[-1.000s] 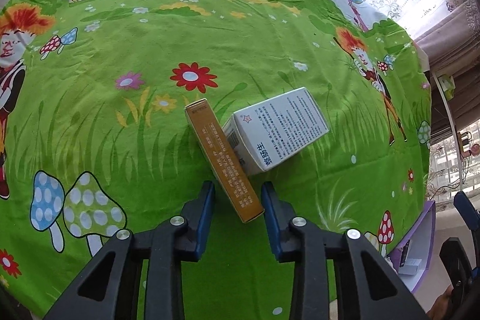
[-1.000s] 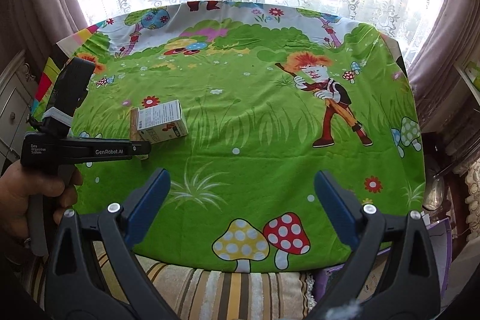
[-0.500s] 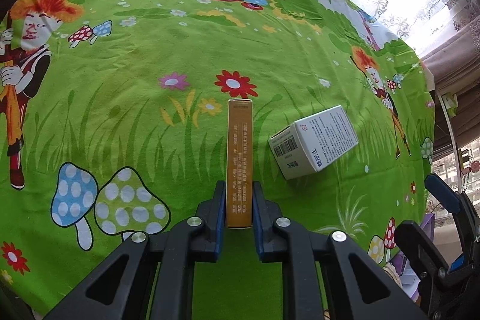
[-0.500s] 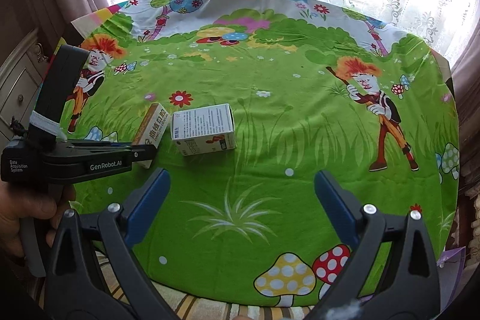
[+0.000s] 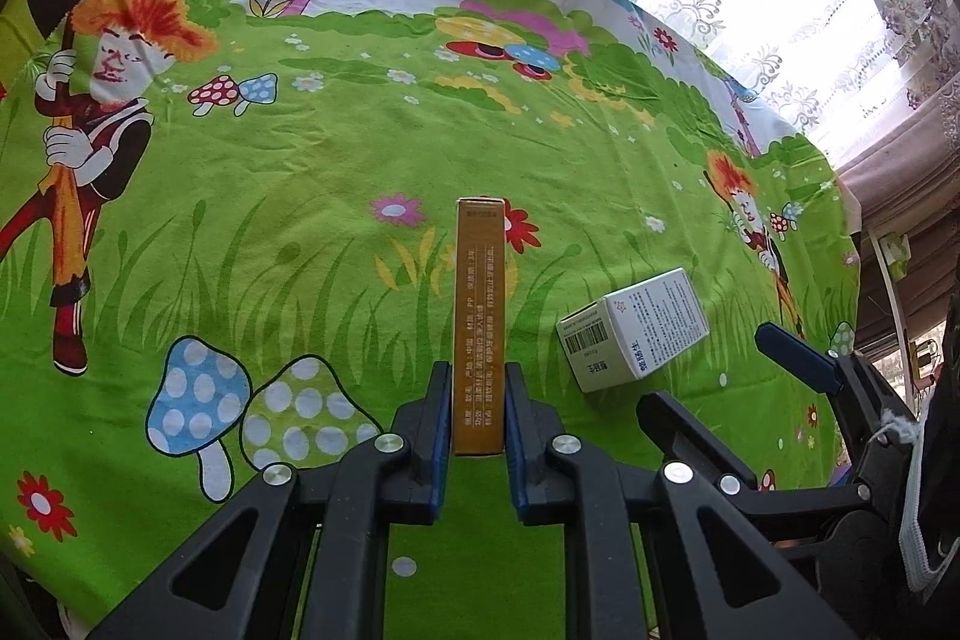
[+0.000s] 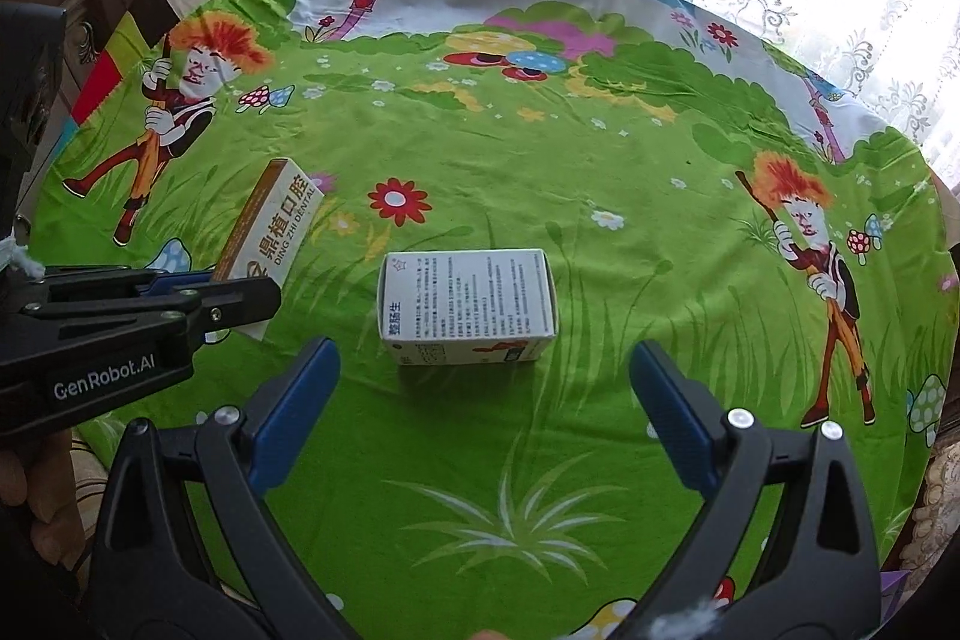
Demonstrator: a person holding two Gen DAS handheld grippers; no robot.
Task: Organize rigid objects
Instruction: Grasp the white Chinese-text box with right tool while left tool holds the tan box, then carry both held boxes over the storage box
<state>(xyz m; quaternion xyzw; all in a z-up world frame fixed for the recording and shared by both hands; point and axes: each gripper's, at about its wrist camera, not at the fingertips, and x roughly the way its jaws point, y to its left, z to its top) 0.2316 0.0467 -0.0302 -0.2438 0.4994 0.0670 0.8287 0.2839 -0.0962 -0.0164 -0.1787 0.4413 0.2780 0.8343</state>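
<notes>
The left claw (image 5: 477, 400) is clamped on the near end of the orange box (image 5: 478, 322), lifted left of the white box (image 6: 468, 307). The right claw (image 6: 483, 388) gapes just short of the white box on the tabletop (image 6: 540, 148). Both look light, stiff cardboard; grip the white box across its short ends.

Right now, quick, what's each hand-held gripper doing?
Left hand-held gripper: closed on the slim orange cardboard box.
Right hand-held gripper: open, holding nothing, the white cardboard box just ahead.
</notes>
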